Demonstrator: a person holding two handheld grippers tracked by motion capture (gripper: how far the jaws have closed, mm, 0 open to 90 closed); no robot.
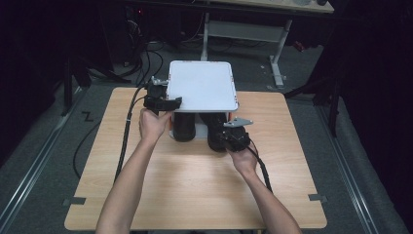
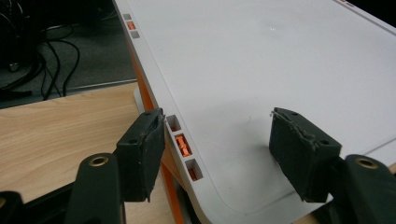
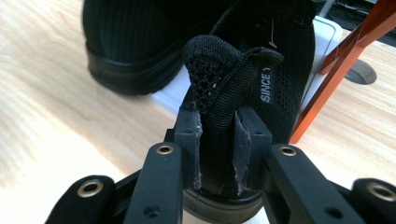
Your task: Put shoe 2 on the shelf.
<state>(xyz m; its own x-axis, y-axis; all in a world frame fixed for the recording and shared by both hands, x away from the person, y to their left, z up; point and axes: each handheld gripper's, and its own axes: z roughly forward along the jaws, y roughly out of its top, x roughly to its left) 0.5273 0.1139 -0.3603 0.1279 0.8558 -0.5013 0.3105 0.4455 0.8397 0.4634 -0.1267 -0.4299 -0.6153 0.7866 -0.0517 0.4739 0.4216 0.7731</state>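
Right claw (image 3: 217,140) clamped narrow on heel collar of black mesh shoe (image 3: 261,70), pads pressing the fabric from both sides, pull tab bunched above them; white lettering readable on heel side. Shoe standing on white lower shelf (image 3: 322,42) of the rack, orange leg (image 3: 336,65) slanting just beside it. Second black shoe (image 3: 140,42) resting beside the first on same shelf, toe end hidden. In high view, right claw (image 1: 233,134) at near edge of rack, both shoes (image 1: 184,127) tucked under white top panel (image 1: 202,85), heels facing the person. Left claw (image 2: 215,154) spread wide, straddling near corner of top panel (image 2: 261,70): one pad just outside the edge by the orange-filled slots (image 2: 183,144), other pad over the panel surface; contact with panel not resolvable. Rack set toward far middle of wooden worktop (image 1: 195,185). Cables (image 1: 124,141) trailing off worktop at left.
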